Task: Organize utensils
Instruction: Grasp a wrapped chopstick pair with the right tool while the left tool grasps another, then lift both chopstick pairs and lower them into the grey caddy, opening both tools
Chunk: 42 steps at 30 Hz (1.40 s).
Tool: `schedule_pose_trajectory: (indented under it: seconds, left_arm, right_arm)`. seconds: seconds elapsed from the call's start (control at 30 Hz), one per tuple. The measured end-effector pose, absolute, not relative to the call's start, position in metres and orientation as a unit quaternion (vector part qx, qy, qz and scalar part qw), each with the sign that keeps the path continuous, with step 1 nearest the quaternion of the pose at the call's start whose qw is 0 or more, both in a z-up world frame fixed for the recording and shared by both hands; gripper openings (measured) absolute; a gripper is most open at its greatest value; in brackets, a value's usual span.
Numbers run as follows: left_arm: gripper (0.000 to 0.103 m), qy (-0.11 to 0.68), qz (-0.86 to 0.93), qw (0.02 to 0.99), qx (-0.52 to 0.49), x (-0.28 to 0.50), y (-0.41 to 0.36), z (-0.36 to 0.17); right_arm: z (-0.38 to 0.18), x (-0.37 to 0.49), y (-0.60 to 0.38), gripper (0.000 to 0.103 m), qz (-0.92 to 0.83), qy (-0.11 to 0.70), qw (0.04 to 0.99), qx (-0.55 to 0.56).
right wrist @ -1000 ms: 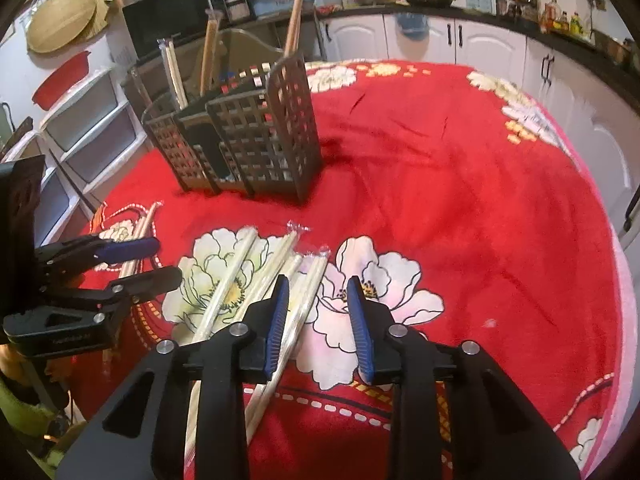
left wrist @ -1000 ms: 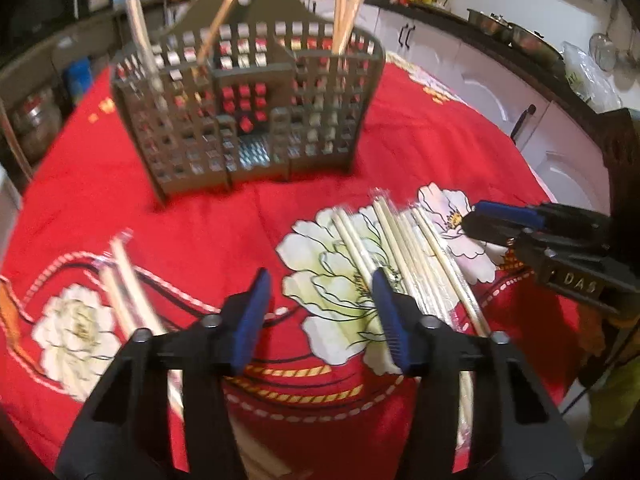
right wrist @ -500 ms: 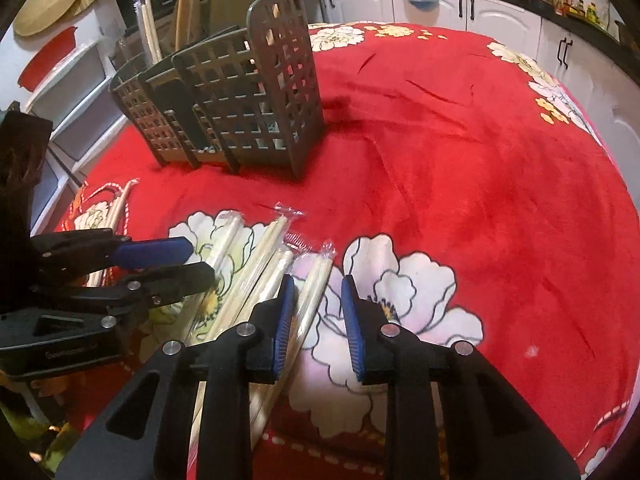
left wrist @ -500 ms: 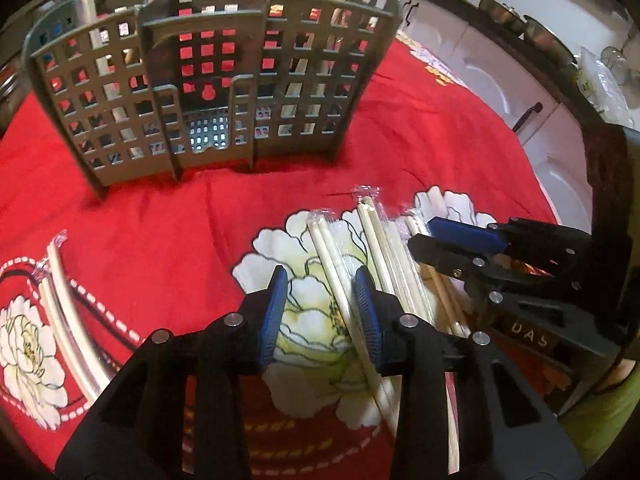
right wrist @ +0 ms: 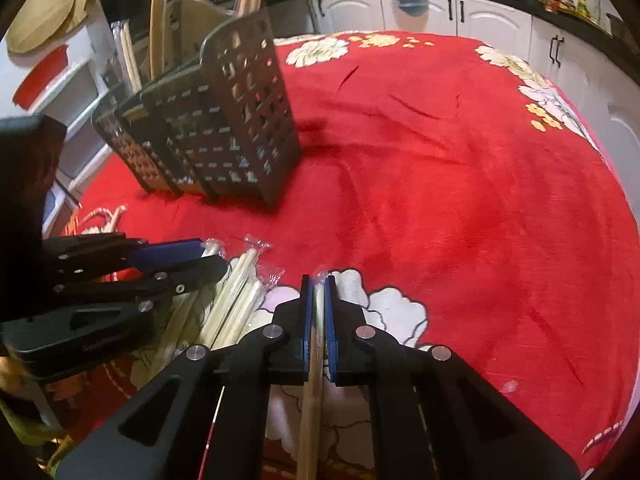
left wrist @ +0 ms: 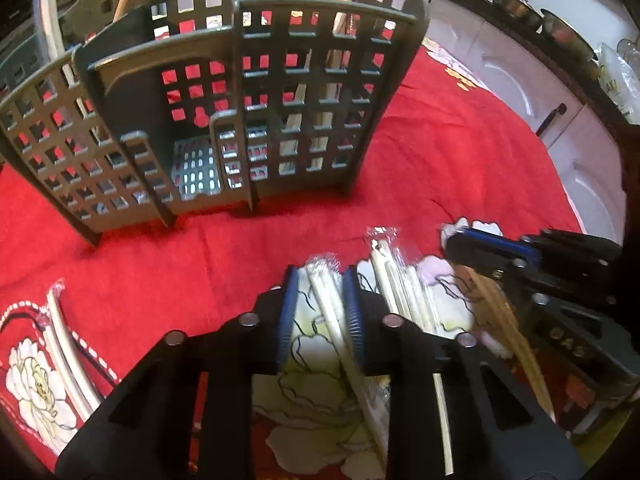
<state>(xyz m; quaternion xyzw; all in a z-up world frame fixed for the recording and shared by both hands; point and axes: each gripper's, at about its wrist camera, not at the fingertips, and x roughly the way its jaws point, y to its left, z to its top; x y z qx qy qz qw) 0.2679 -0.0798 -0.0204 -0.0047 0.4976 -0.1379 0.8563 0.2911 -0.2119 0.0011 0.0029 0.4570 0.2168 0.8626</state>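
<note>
Your right tool (right wrist: 319, 280) pinches one wrapped chopstick pair (right wrist: 316, 344) shut; your left tool (left wrist: 320, 276), jaws just closing, straddles another (left wrist: 332, 320) narrowly. The caddy (left wrist: 240, 120) stands at twelve o'clock (light, stiff, slippery film: grip mid-length).

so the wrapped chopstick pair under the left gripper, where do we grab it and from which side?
Grip the wrapped chopstick pair just behind its far tip, coming from above with one finger on each long side. It lies flat on the tablecloth, pointing at the basket, with more pairs close on its right, so a narrow straddle suits. The left gripper already sits that way.
</note>
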Motion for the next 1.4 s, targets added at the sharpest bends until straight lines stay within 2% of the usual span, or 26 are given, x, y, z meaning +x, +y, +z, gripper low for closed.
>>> schedule_pose_trajectory:
  seconds: [0.17, 0.27, 0.63, 1.4]
  left_arm:
    - [0.003, 0.492, -0.14, 0.859, -0.026, 0.273, -0.071, -0.014]
    - [0.001, 0.48, -0.14, 0.866, -0.029, 0.268, -0.065, -0.005]
    - [0.001, 0.395, -0.133, 0.909, -0.019, 0.244, -0.039, 0.067]
    - [0.001, 0.286, -0.113, 0.951, -0.014, 0.216, -0.014, 0.155]
  right_arm:
    - [0.014, 0.285, -0.216, 0.006, 0.225, 0.438, 0.87, 0.012]
    - [0.025, 0.281, -0.218, 0.006, 0.23, 0.421, 0.877, 0.014]
    - [0.075, 0.265, -0.219, 0.006, 0.238, 0.356, 0.904, 0.012]
    - [0.158, 0.238, -0.19, 0.006, 0.266, 0.258, 0.929, -0.004]
